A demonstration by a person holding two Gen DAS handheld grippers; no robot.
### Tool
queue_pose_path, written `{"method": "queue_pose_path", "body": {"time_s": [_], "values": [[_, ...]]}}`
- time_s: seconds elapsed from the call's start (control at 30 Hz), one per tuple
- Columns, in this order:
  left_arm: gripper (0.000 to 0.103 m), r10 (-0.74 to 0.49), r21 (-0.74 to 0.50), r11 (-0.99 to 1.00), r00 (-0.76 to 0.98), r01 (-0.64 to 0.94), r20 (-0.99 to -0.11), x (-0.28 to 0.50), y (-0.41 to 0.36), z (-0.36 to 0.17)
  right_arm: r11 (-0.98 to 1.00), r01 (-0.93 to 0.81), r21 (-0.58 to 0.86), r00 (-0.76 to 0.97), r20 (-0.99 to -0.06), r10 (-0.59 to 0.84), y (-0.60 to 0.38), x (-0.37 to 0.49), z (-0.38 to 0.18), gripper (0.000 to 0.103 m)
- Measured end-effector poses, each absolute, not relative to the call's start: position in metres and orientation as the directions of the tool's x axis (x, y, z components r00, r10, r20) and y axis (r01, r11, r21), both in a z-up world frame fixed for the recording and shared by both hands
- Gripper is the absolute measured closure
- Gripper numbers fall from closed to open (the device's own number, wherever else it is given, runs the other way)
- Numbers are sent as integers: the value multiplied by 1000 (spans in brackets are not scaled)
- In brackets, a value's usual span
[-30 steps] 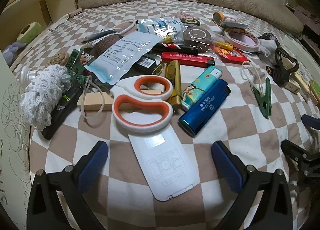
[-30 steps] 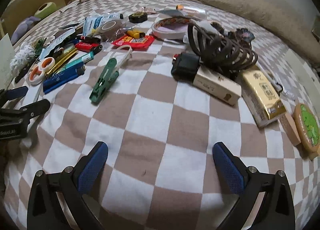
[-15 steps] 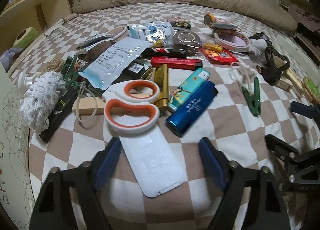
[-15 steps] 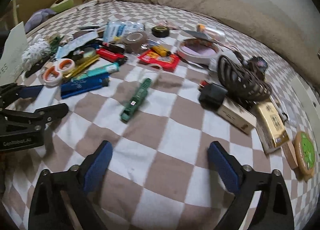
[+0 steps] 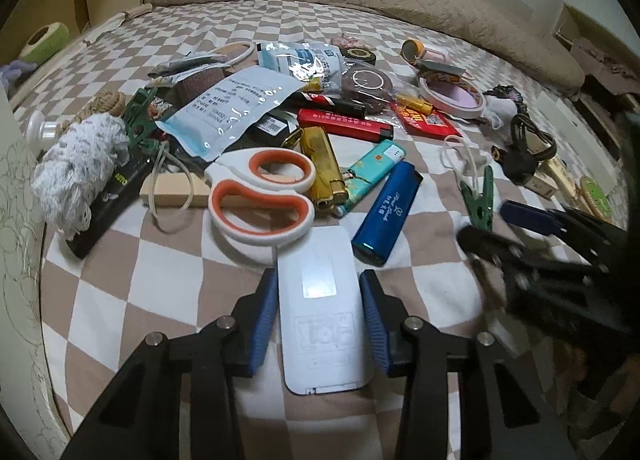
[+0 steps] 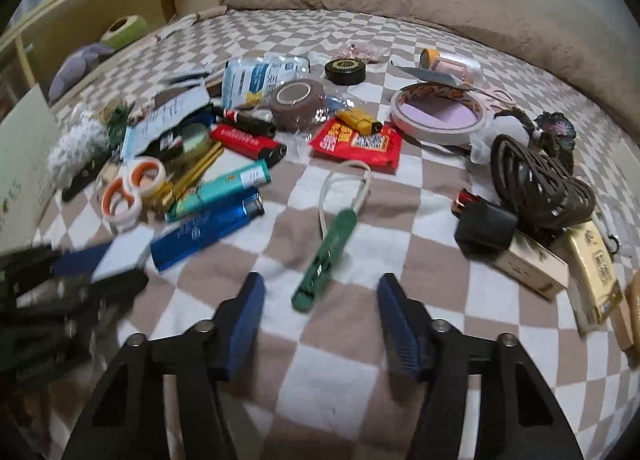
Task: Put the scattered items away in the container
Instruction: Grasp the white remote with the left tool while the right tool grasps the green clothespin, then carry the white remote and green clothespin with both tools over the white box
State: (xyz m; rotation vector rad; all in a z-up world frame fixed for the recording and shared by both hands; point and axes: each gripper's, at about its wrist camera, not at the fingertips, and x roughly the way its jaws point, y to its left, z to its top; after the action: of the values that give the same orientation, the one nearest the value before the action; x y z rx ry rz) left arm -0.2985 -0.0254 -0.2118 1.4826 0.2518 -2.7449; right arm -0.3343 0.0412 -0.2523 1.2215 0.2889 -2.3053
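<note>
The white sheathed scissors (image 5: 276, 244) lay on the bed (image 5: 120, 284), sheath between the left hand-held gripper (image 5: 320, 320), whose jaws had just been closing onto it. The right hand-held gripper (image 6: 320, 324), closing too, held nothing, the green peg (image 6: 326, 260) just beyond. Pickup step; next, judged: secure, lift.

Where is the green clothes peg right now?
In the right wrist view the green clothes peg lies on the checkered bedspread, just ahead of the right tool, right of the blue lighter.
</note>
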Motion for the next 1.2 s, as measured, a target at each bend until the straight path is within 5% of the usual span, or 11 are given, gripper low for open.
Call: {"method": "queue_pose_path", "body": {"time_s": [0.27, 1.2], "values": [[63, 114, -192, -978, -555, 83, -824, -288, -29, -210, -858, 503, 104, -466, -804, -370, 47, -337, -252, 93], [63, 20, -109, -988, -595, 113, -803, -260, -18, -188, -859, 467, 209, -469, -765, -442, 107, -275, -212, 93]]}}
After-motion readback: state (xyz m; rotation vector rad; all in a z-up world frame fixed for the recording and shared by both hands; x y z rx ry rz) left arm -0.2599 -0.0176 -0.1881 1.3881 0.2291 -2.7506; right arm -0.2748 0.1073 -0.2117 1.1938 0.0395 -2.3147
